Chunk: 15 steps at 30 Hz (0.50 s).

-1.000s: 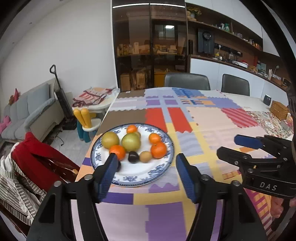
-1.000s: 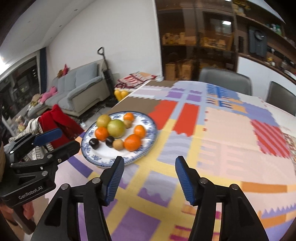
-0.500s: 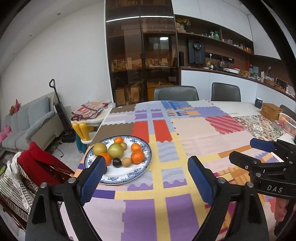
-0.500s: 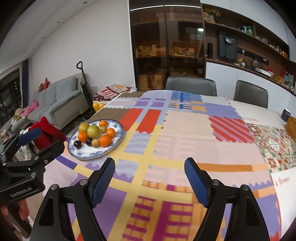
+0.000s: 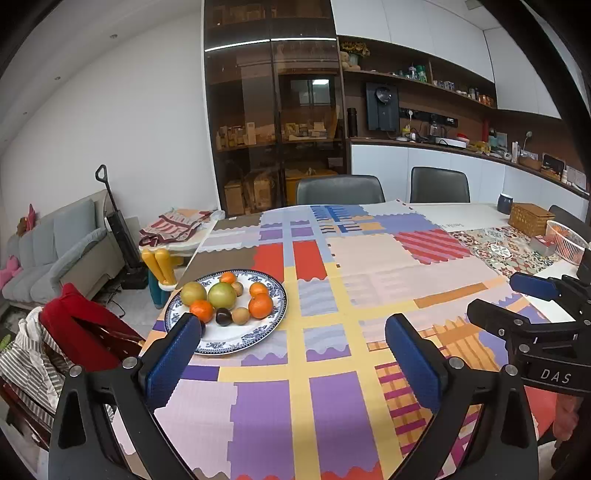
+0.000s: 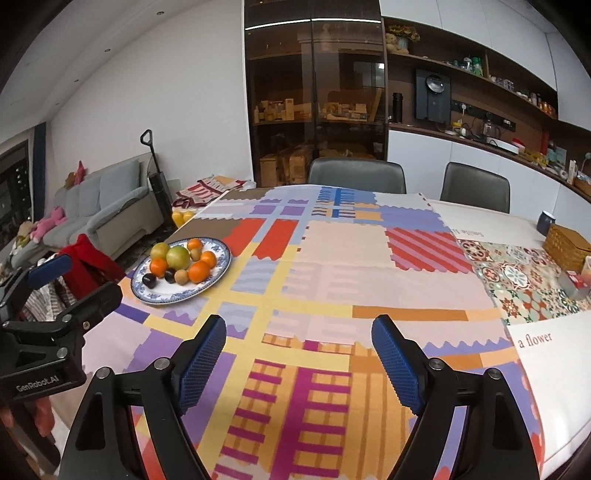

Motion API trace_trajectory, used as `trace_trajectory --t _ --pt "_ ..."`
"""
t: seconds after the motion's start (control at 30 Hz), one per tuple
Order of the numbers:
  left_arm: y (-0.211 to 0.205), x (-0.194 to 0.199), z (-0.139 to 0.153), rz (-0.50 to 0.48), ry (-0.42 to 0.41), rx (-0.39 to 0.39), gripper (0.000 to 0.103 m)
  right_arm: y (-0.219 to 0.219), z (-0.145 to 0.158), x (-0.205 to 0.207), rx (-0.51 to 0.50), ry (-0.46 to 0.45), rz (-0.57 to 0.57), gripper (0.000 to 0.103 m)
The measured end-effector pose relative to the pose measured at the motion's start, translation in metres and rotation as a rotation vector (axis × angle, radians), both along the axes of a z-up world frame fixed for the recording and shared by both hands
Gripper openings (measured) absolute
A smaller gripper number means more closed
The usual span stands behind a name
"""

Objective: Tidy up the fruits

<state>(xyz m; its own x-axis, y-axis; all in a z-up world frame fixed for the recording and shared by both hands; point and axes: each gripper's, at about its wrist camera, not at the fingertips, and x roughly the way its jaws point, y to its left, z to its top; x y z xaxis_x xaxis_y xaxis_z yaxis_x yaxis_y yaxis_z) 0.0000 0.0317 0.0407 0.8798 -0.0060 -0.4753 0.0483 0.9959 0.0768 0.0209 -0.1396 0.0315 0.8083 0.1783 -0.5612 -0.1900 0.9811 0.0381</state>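
Both grippers have pulled back from the blue-patterned round ceramic plate of fruit [image 5: 271, 325]. Left gripper [image 5: 293, 354] gapes wide, empty (plate ahead-left); right gripper [image 6: 299, 354] likewise, plate far left.

Both views are evenly lit by soft indoor light; a bright strip [image 5: 269, 41] glows across the top of the dark cabinet [image 5: 273, 122], and small ceiling spots [image 5: 113, 36] dot the left; the cabinet glass throws back pale reflections. The cloth [image 5: 369, 266] is bright and free of glare; shadows under the plate [image 5: 221, 347] are faint. Fisheye bending curves the walls and shelf [image 6: 480, 72] strongly; black vignette fills the corners. The left view is sharp at centre; the right view is slightly soft, with smeared pattern low on the cloth [image 6: 295, 406]; the counter [image 6: 535, 155] at far right is hazy.
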Motion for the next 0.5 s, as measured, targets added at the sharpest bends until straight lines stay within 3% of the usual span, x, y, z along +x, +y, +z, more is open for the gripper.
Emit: trace_trajectory --t 0.5 --pt "0.0002 -0.0070 0.0026 0.004 -0.001 -0.002 0.103 -0.0026 0.0059 -0.0105 -0.001 -0.019 -0.003 0.082"
